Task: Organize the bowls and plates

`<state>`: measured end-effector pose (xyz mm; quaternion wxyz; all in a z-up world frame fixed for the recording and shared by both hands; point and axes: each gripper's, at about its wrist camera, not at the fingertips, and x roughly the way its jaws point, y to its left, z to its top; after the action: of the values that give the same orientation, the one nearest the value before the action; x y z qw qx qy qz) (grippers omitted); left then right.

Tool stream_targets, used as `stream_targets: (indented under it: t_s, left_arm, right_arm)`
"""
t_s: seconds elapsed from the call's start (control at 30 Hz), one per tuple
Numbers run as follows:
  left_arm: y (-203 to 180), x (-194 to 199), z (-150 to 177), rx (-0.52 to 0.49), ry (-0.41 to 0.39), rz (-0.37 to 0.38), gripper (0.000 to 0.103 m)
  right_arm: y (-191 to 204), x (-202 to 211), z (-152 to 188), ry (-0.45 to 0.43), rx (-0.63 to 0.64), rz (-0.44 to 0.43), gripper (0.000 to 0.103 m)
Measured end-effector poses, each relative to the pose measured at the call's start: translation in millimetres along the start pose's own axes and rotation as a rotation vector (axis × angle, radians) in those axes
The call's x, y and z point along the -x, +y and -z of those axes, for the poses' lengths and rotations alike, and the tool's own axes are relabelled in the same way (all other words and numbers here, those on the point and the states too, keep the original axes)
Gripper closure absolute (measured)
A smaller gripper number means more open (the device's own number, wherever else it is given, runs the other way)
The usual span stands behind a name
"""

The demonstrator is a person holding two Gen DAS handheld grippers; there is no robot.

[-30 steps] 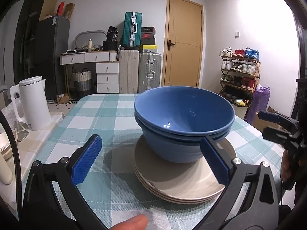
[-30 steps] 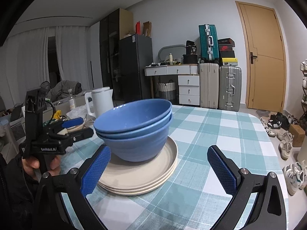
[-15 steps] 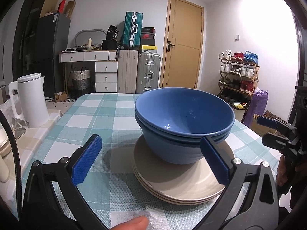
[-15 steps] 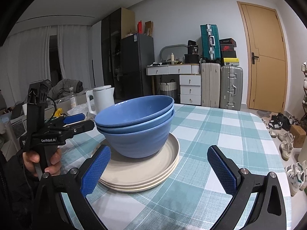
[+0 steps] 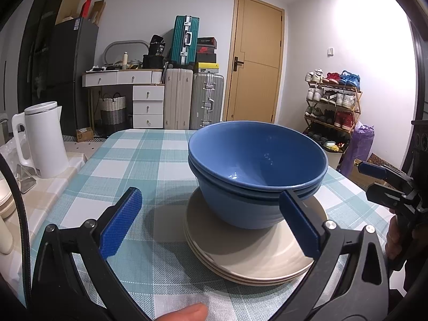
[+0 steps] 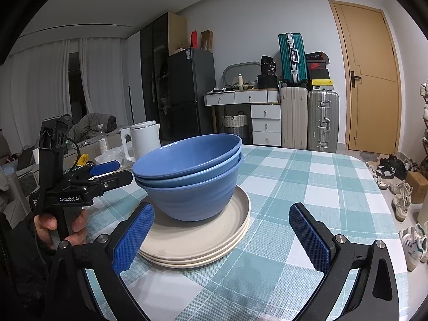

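Note:
Three nested blue bowls (image 5: 256, 171) (image 6: 192, 176) stand on a stack of three beige plates (image 5: 256, 251) (image 6: 200, 243) in the middle of the checked table. My left gripper (image 5: 210, 200) is open, just short of the stack, with its right pad near the bowls' side. From the right wrist view it (image 6: 120, 171) shows to the left of the bowls, held in a hand (image 6: 53, 224). My right gripper (image 6: 220, 211) is open and holds nothing; the stack sits ahead of its left pad. The left wrist view shows it (image 5: 366, 178) to the right of the plates.
A white kettle (image 5: 42, 139) (image 6: 141, 139) stands at the table's left side, with clutter around it. The teal checked tablecloth (image 5: 139, 165) (image 6: 307, 187) runs bare toward the far edge. Suitcases, drawers and a door lie beyond, and a shoe rack (image 5: 331, 101) stands to the right.
Both views drift only slightly. The stack of bowls and plates stays put and both grippers remain open.

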<state>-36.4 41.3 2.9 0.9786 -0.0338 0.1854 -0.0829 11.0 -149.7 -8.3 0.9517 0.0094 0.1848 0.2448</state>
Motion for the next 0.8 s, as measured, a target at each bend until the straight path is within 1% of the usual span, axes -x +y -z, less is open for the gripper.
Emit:
stream_targets:
  t_s: [0.8]
  left_arm:
    - [0.9, -0.2, -0.3, -0.001, 0.0, -0.002, 0.001]
  right_arm:
    - [0.1, -0.1, -0.2, 0.0, 0.0, 0.0, 0.0]
